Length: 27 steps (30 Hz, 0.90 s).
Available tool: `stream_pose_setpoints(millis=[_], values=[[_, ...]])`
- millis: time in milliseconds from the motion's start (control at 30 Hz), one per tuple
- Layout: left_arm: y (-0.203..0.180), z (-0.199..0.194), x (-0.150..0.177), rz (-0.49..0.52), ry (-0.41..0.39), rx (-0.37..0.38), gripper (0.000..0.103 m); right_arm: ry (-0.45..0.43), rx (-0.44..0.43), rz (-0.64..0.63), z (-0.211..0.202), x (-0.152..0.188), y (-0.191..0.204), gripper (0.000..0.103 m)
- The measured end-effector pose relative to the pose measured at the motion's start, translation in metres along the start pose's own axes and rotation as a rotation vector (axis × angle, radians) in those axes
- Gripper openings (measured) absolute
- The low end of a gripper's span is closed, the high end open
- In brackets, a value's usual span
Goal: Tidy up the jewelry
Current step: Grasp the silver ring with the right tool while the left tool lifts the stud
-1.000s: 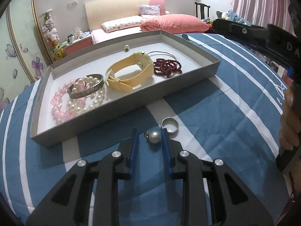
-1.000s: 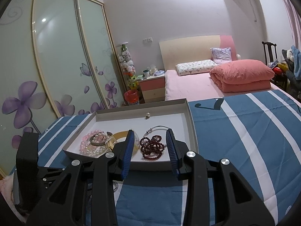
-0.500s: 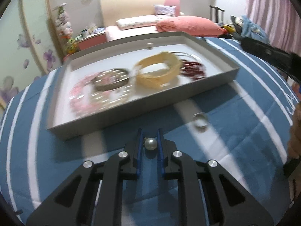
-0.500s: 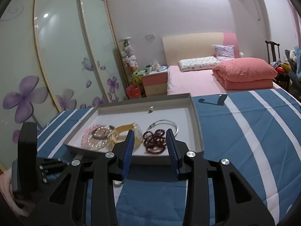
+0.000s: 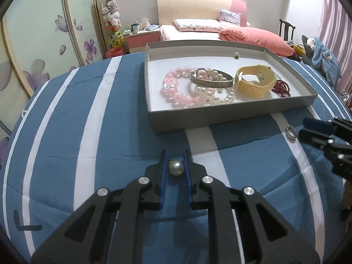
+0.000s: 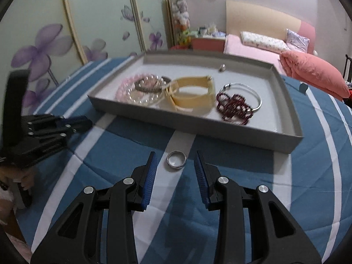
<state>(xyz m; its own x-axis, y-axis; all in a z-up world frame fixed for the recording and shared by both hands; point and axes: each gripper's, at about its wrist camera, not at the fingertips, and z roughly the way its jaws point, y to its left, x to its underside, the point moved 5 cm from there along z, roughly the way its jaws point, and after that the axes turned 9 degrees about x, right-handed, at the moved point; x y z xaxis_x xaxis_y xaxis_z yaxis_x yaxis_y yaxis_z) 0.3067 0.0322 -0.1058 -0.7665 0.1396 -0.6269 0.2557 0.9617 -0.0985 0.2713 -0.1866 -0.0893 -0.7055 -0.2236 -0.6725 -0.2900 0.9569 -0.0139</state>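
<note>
My left gripper (image 5: 175,159) is shut on a pearl earring (image 5: 176,168), held above the blue striped cloth in front of the grey tray (image 5: 220,118). The tray holds a pink bead bracelet (image 5: 173,90), a pearl bracelet (image 5: 211,95), a metal bangle (image 5: 211,81), a yellow watch (image 5: 255,82) and dark red beads (image 5: 281,88). My right gripper (image 6: 176,160) is open, with a silver ring (image 6: 176,158) lying on the cloth between its fingers. The ring also shows in the left wrist view (image 5: 291,131). The right gripper shows at the right edge there (image 5: 308,129).
A small stud (image 5: 236,55) lies at the tray's far wall. A silver bangle (image 6: 246,94) lies by the red beads (image 6: 233,107). The left gripper shows at the left of the right wrist view (image 6: 72,123). A bed, nightstand and wardrobe doors stand behind.
My left gripper closed on the pearl earring, lifted it and swung left. My right gripper came down and forward so the ring lies between its open fingers.
</note>
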Motion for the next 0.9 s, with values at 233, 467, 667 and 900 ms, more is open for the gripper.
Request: stream_pose_setpoints(millis=[233,467,667,900], values=[[0.001,0.0,0.0,-0.016,-0.002,0.006,0.015,0.04,0.069,-0.042,0.011,0.002,0.003,0.024],[0.001,-0.004,0.005,-0.035,-0.007,0.007,0.015,0.057,0.125,0.038,-0.002,0.015,-0.024,0.023],[0.002,-0.018,0.008,-0.064,-0.045,0.011,0.015,-0.057,0.144,0.16,-0.036,0.012,-0.05,0.023],[-0.009,-0.06,-0.003,-0.061,-0.197,-0.021,0.015,-0.274,0.157,0.187,-0.083,-0.011,-0.046,0.023]])
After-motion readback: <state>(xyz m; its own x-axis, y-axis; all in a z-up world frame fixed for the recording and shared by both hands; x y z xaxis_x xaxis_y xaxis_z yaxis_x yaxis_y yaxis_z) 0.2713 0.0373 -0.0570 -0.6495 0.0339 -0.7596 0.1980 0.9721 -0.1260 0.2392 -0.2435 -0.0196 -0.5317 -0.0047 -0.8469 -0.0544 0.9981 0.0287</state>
